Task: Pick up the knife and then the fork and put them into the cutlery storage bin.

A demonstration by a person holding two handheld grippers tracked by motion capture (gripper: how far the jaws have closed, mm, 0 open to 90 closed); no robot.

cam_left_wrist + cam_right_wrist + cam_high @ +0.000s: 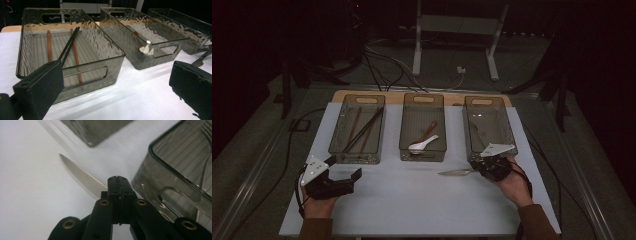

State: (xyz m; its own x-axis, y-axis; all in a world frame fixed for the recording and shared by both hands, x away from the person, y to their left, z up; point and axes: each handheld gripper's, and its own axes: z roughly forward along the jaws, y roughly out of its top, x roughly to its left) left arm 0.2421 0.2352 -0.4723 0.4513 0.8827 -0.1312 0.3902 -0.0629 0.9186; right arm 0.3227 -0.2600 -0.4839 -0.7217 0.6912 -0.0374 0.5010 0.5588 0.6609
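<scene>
Right tool [484,167]: clenched on the handle of a slim silver metal table knife [456,172], its two black jaws pressed flat together in the right gripper view, the blade [82,176] sticking out beyond them.
Knife: it sits low over the white bench [412,205], blade pointing left, just at the near left corner of the right smoky clear plastic bin [510,131]. Whether the blade tip touches the bench, I cannot tell.
Right bin: what looks like a silver fork [478,132] lies inside, so this reads as the cutlery's home.
Left tool [343,172]: released, jaws spread wide, resting near the left bin [116,53] with nothing between them.
Other bins: dark and brown chopsticks [362,131] in the left one, a white ceramic spoon [422,145] in the middle one [443,131].
Step in hand: sorting, knife gripped and on its way.
Next move: lift the knife clear of the near wall, carry it far and right over the bin, level the blade with the bin's long side, then let go low.
</scene>
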